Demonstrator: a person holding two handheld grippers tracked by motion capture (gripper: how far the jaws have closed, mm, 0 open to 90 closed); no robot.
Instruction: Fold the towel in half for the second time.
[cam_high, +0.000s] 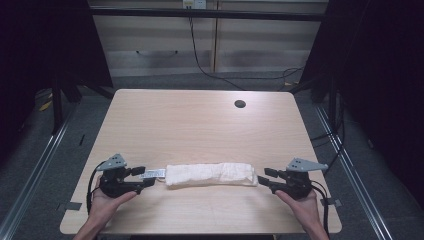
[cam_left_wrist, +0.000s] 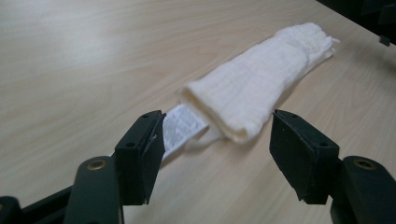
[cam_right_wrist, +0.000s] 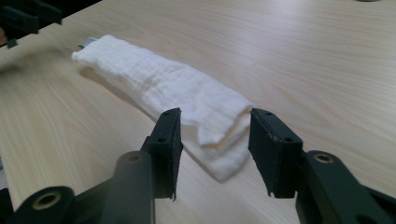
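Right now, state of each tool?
Left tool: open, holding nothing; the folded white cloth lies just ahead.
Right tool: open, holding nothing, at the cloth's other end.

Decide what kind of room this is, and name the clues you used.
Probably a lab or recording workspace, not a home: a bare wooden desk with a cable hole, dark curtains at the sides, and cables trailing across the floor behind.

Left gripper (cam_left_wrist: 217, 156), jaws spread apart with nothing clamped between them, above the wooden table (cam_left_wrist: 70, 56). A folded white cloth (cam_left_wrist: 259, 84) lies ahead; its printed label (cam_left_wrist: 180, 128) touches one jaw
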